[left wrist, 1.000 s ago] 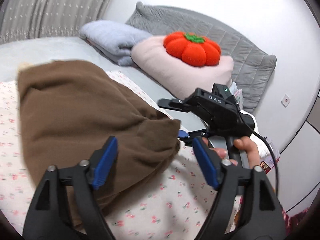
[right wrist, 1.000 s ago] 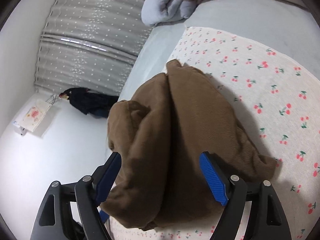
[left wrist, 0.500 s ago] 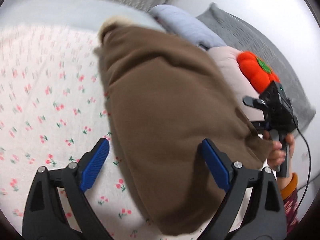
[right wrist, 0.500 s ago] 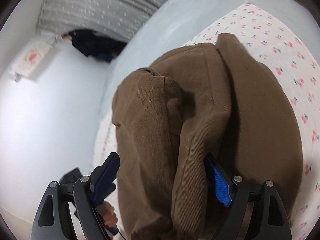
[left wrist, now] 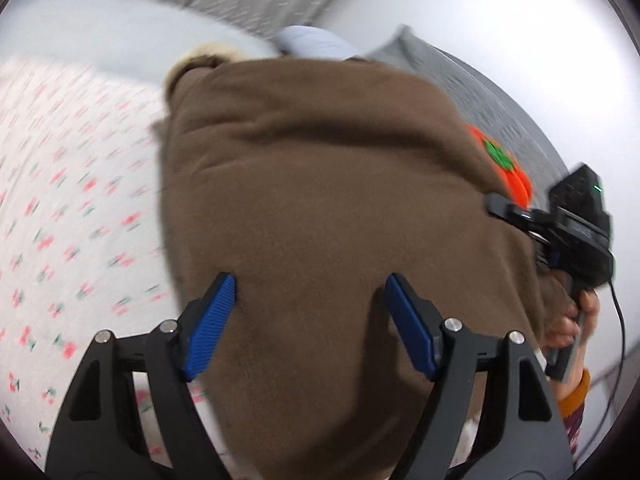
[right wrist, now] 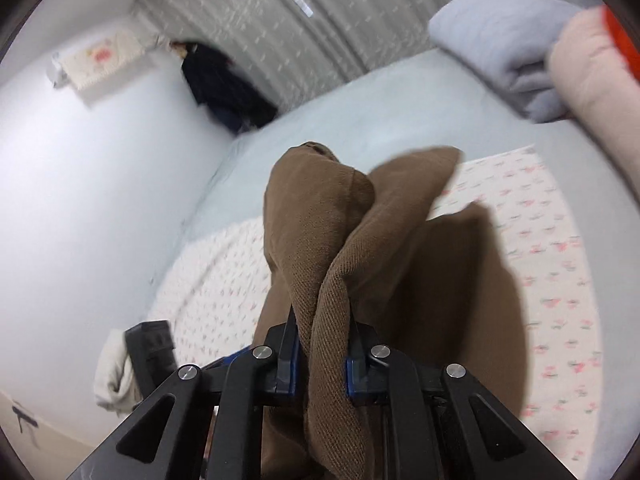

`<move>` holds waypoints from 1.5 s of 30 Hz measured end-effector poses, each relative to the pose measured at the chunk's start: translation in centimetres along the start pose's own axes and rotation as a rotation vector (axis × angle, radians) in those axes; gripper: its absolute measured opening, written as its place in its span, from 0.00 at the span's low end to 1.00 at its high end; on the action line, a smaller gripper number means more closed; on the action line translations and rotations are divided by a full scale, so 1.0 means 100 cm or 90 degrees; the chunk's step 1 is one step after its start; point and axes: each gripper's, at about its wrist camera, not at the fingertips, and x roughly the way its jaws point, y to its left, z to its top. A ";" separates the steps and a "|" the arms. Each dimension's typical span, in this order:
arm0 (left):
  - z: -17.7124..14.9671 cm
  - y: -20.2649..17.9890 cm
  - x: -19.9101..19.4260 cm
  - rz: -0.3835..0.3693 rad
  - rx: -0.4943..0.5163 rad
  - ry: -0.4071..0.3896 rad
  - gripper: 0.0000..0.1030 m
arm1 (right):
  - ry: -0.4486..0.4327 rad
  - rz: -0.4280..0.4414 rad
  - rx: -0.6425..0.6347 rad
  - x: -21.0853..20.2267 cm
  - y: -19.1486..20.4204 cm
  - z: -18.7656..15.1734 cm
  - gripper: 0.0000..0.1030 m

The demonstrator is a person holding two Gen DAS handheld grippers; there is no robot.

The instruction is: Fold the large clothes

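A large brown garment (left wrist: 320, 200) lies bunched on a cherry-print sheet (left wrist: 72, 220) on the bed. My left gripper (left wrist: 310, 320) is open, its blue pads (left wrist: 208, 320) spread just over the garment's near part. My right gripper (right wrist: 322, 360) is shut on a thick fold of the brown garment (right wrist: 332, 264) and holds it raised above the sheet (right wrist: 552, 280). The right gripper's body (left wrist: 576, 228) also shows at the right edge of the left wrist view, at the garment's far side.
An orange pumpkin cushion (left wrist: 508, 168) sits on a pink pillow (right wrist: 592, 80) beside a folded grey-blue blanket (right wrist: 508, 40) at the bed's head. A grey quilted headboard (left wrist: 480, 92), a curtain (right wrist: 320, 20) and dark clothes (right wrist: 224, 80) by the wall stand beyond.
My right gripper has closed on a fold of the brown garment and lifted it. My left gripper stayed open and moved over the garment.
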 end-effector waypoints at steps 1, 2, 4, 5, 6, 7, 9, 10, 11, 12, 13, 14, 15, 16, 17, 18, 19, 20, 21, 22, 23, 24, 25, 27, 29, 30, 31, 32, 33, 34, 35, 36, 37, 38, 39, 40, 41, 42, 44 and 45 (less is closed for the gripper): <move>0.000 -0.014 0.003 0.001 0.025 0.000 0.75 | -0.004 0.001 0.023 -0.005 -0.018 -0.004 0.15; -0.002 -0.027 0.006 0.007 0.048 0.000 0.76 | -0.002 -0.005 0.040 -0.006 -0.034 -0.010 0.16; -0.005 -0.042 0.014 0.036 0.081 0.006 0.81 | 0.017 -0.041 0.070 0.003 -0.064 -0.020 0.20; -0.009 -0.047 0.019 0.062 0.095 0.012 0.83 | 0.039 -0.063 0.087 0.013 -0.080 -0.032 0.27; -0.010 -0.046 0.020 0.082 0.099 0.013 0.83 | 0.065 -0.078 0.111 0.024 -0.097 -0.045 0.37; -0.013 -0.044 0.020 0.104 0.100 0.014 0.83 | 0.081 -0.078 0.134 0.033 -0.111 -0.057 0.44; -0.014 -0.029 0.021 0.144 0.084 0.019 0.83 | 0.080 -0.041 0.161 0.040 -0.126 -0.073 0.58; -0.014 -0.019 0.021 0.155 0.068 0.024 0.84 | 0.075 -0.018 0.165 0.040 -0.129 -0.078 0.60; -0.013 -0.007 0.020 0.144 0.041 0.028 0.87 | 0.073 -0.004 0.168 0.040 -0.130 -0.079 0.64; -0.012 0.009 0.018 0.126 0.010 0.030 0.88 | 0.078 0.013 0.174 0.041 -0.132 -0.082 0.68; -0.011 0.022 0.017 0.106 -0.034 0.036 0.88 | 0.086 0.023 0.180 0.042 -0.131 -0.082 0.69; -0.013 0.031 0.018 0.082 -0.066 0.049 0.89 | 0.098 0.035 0.192 0.046 -0.134 -0.084 0.72; -0.016 0.043 0.021 0.049 -0.105 0.069 0.89 | 0.106 0.050 0.207 0.050 -0.141 -0.084 0.73; -0.020 0.055 0.026 0.011 -0.153 0.092 0.89 | 0.113 0.073 0.223 0.053 -0.147 -0.089 0.73; -0.025 0.065 0.031 -0.034 -0.202 0.112 0.89 | 0.117 0.098 0.238 0.058 -0.157 -0.096 0.73; -0.032 0.073 0.035 -0.071 -0.240 0.130 0.89 | 0.114 0.112 0.241 0.061 -0.159 -0.099 0.67; -0.040 0.079 0.040 -0.106 -0.283 0.146 0.89 | 0.107 0.122 0.233 0.062 -0.158 -0.103 0.63; -0.046 0.084 0.043 -0.123 -0.306 0.145 0.89 | 0.098 0.125 0.226 0.062 -0.156 -0.106 0.57; -0.050 0.084 0.043 -0.131 -0.303 0.141 0.83 | 0.091 0.130 0.225 0.061 -0.153 -0.108 0.49; -0.051 0.082 0.039 -0.127 -0.295 0.132 0.79 | 0.082 0.131 0.222 0.060 -0.149 -0.109 0.46; -0.051 0.079 0.033 -0.121 -0.288 0.123 0.71 | 0.072 0.128 0.213 0.058 -0.141 -0.109 0.41; -0.052 0.075 0.026 -0.113 -0.282 0.115 0.63 | 0.067 0.126 0.206 0.056 -0.134 -0.109 0.38; -0.051 0.071 0.019 -0.107 -0.281 0.112 0.61 | 0.065 0.128 0.195 0.051 -0.122 -0.107 0.37; -0.052 0.064 0.001 -0.102 -0.282 0.105 0.57 | 0.067 0.136 0.161 0.041 -0.090 -0.104 0.35; -0.049 0.058 -0.029 -0.077 -0.264 0.084 0.56 | 0.086 0.130 0.115 0.039 -0.056 -0.105 0.35; -0.048 0.059 -0.040 -0.072 -0.260 0.075 0.56 | 0.097 0.128 0.089 0.039 -0.039 -0.106 0.35; -0.048 0.060 -0.056 -0.068 -0.258 0.068 0.56 | 0.107 0.133 0.068 0.038 -0.019 -0.111 0.35; -0.047 0.063 -0.075 -0.061 -0.258 0.064 0.56 | 0.115 0.144 0.063 0.037 -0.004 -0.115 0.35; -0.049 0.067 -0.092 -0.053 -0.261 0.064 0.56 | 0.119 0.157 0.054 0.036 0.013 -0.123 0.35; -0.053 0.070 -0.105 -0.045 -0.262 0.068 0.56 | 0.121 0.167 0.044 0.034 0.028 -0.131 0.35; -0.059 0.073 -0.121 -0.034 -0.261 0.074 0.56 | 0.127 0.178 0.041 0.033 0.042 -0.142 0.35; -0.067 0.076 -0.136 -0.025 -0.258 0.079 0.56 | 0.135 0.189 0.042 0.034 0.053 -0.151 0.35; -0.077 0.078 -0.152 -0.018 -0.258 0.081 0.56 | 0.145 0.200 0.040 0.034 0.062 -0.161 0.35; -0.089 0.081 -0.168 -0.012 -0.259 0.083 0.56 | 0.158 0.210 0.039 0.034 0.072 -0.173 0.35; -0.101 0.084 -0.181 -0.006 -0.260 0.084 0.56 | 0.170 0.217 0.040 0.035 0.081 -0.185 0.35; -0.115 0.088 -0.193 -0.001 -0.261 0.083 0.56 | 0.180 0.222 0.036 0.035 0.088 -0.196 0.35; -0.133 0.092 -0.205 0.001 -0.263 0.080 0.56 | 0.193 0.222 0.031 0.036 0.095 -0.208 0.35; -0.142 0.096 -0.207 0.003 -0.267 0.078 0.57 | 0.206 0.216 0.025 0.038 0.098 -0.217 0.35; -0.167 0.103 -0.207 0.025 -0.273 0.085 0.61 | 0.240 0.187 0.017 0.049 0.099 -0.235 0.39; -0.179 0.107 -0.201 0.055 -0.268 0.098 0.64 | 0.257 0.154 0.016 0.053 0.095 -0.243 0.43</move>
